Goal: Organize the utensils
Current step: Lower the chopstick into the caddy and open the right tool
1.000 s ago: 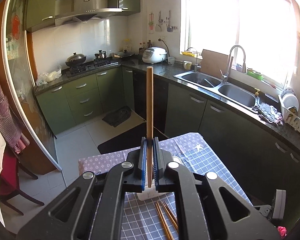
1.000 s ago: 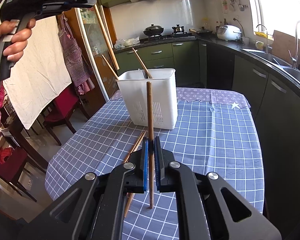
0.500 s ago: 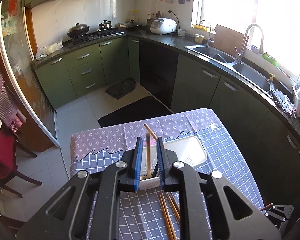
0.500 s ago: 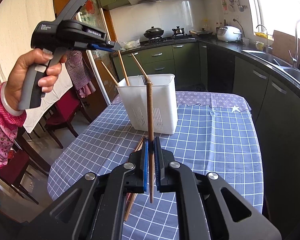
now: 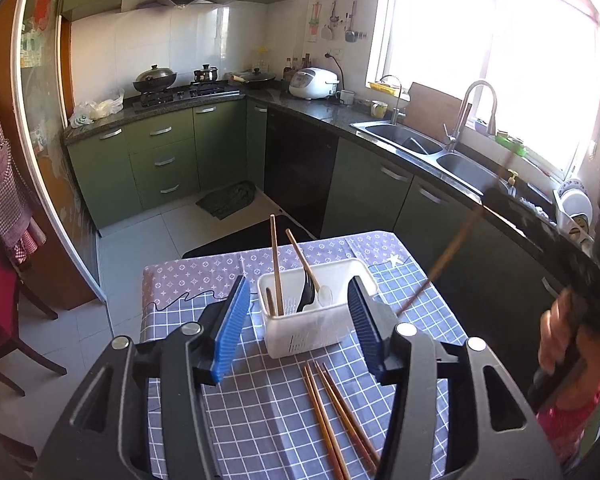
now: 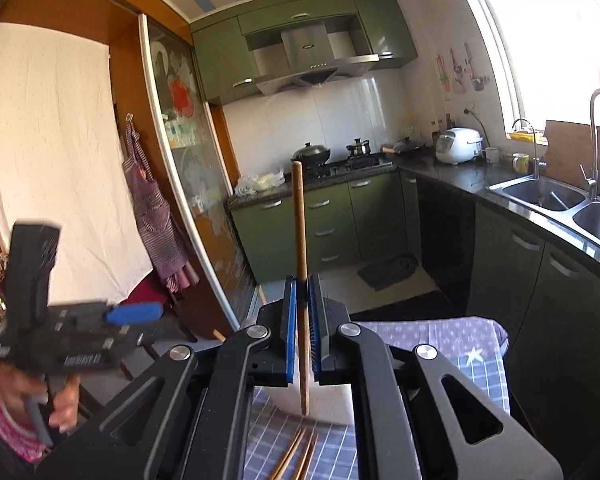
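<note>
Both grippers are black plastic with round silver screws. The left gripper point(image 5: 298, 326) and right gripper point(image 6: 301, 332) have bumpy blue pads. The person's sleeve point(image 6: 4, 420) is pink.

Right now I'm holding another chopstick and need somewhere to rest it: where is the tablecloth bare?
Bare cloth lies left of the white utensil caddy, toward the table's left edge, and beyond it on the purple patterned strip. Crowded: the near side of the caddy, where loose chopsticks lie. The caddy's right side shows a narrow free strip.
</note>
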Demonstrator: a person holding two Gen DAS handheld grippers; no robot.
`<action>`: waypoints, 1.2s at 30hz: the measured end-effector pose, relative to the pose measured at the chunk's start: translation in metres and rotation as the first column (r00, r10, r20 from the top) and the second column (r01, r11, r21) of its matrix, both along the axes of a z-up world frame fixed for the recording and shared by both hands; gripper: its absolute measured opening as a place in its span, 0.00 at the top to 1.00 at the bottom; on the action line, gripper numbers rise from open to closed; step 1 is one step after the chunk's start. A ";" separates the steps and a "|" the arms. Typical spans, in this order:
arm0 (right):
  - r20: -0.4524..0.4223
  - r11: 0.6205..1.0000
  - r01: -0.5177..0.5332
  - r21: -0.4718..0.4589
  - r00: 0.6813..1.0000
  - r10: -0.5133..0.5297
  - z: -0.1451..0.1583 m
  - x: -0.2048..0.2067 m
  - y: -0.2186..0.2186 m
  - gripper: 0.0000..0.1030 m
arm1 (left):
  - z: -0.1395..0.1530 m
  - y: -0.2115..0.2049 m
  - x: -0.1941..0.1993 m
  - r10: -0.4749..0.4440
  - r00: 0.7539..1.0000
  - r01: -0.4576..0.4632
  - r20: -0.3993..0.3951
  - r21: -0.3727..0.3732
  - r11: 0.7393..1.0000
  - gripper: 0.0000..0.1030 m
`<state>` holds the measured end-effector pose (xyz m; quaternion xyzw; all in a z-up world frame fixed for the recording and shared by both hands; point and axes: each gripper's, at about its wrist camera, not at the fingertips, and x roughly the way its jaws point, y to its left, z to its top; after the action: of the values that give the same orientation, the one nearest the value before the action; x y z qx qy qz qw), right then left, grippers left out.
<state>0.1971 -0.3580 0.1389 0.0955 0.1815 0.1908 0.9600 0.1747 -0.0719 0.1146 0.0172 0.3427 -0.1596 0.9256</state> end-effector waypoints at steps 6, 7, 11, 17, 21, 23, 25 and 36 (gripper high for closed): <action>-0.078 0.997 0.068 -0.032 0.994 -0.071 -0.015 0.066 0.013 0.93 | -0.017 0.015 -0.031 -0.019 1.000 0.019 -0.021 0.016 1.000 0.42; -0.104 0.997 0.066 -0.040 0.992 -0.070 -0.024 0.073 0.015 0.93 | -0.021 0.017 -0.035 -0.024 0.999 0.025 -0.026 0.025 0.999 0.41; -0.178 0.997 0.049 -0.067 0.982 -0.061 -0.055 0.093 0.020 0.93 | -0.036 0.021 -0.041 -0.030 0.998 0.032 -0.059 0.033 0.999 0.36; -0.184 0.997 0.024 -0.079 0.982 -0.038 -0.066 0.083 0.024 0.92 | -0.056 0.018 -0.039 -0.037 0.993 0.042 -0.111 0.041 0.998 0.36; -0.146 0.997 0.003 -0.073 0.989 -0.014 -0.068 0.038 0.018 0.86 | -0.074 0.011 -0.036 -0.045 0.987 0.053 -0.154 0.045 0.998 0.36; -0.149 0.996 -0.014 -0.085 0.989 0.001 -0.076 0.013 0.014 0.86 | -0.089 0.005 -0.034 -0.049 0.981 0.060 -0.187 0.054 0.997 0.36; -0.175 0.994 -0.023 -0.108 0.985 0.004 -0.091 -0.009 0.010 0.81 | -0.108 -0.002 -0.031 -0.051 0.970 0.067 -0.239 0.061 0.996 0.36; -0.376 0.986 0.024 -0.168 0.923 -0.086 -0.213 -0.057 -0.024 0.74 | -0.204 -0.032 0.003 0.009 0.883 0.045 -0.469 0.103 0.994 0.54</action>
<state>0.1400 -0.3819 -0.0746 0.0584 0.3767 0.1262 0.9158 0.1779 -0.1037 -0.0891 0.0328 0.5644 -0.1482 0.8114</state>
